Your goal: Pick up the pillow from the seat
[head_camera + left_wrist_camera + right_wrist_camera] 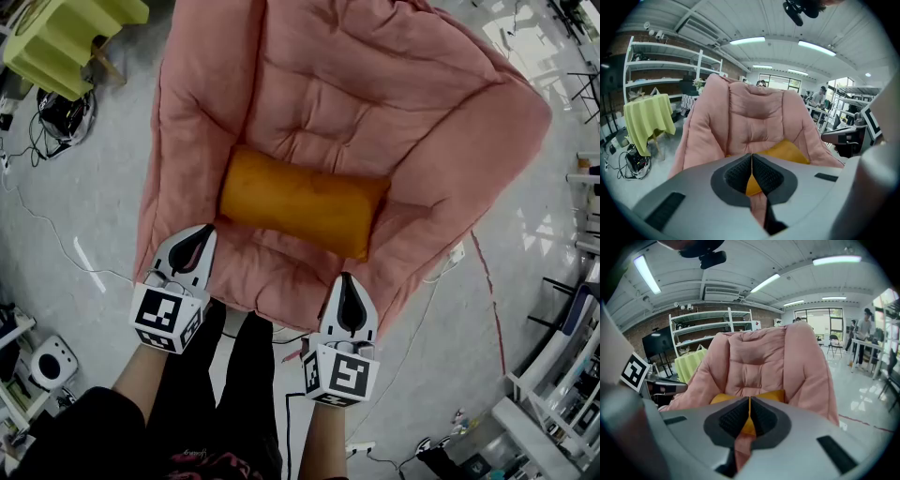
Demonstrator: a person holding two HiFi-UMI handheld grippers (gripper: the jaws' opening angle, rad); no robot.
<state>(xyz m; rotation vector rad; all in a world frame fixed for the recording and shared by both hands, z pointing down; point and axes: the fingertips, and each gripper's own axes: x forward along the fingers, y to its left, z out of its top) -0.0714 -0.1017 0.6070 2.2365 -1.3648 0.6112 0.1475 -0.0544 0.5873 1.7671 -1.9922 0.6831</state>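
Note:
An orange pillow (302, 202) lies across the seat of a pink padded chair (319, 84). It shows as a yellow-orange patch behind the jaws in the left gripper view (787, 151) and in the right gripper view (771, 396). My left gripper (204, 230) is shut and empty, just short of the seat's front left edge, below the pillow's left end. My right gripper (345, 278) is shut and empty too, over the seat's front edge, a little short of the pillow's right end. Neither touches the pillow.
A table with a yellow-green cloth (70, 37) stands at the far left, with cables and a dark device (61, 112) on the floor beside it. White cables (56, 239) trail over the grey floor. Shelving and desks (553, 412) line the right side.

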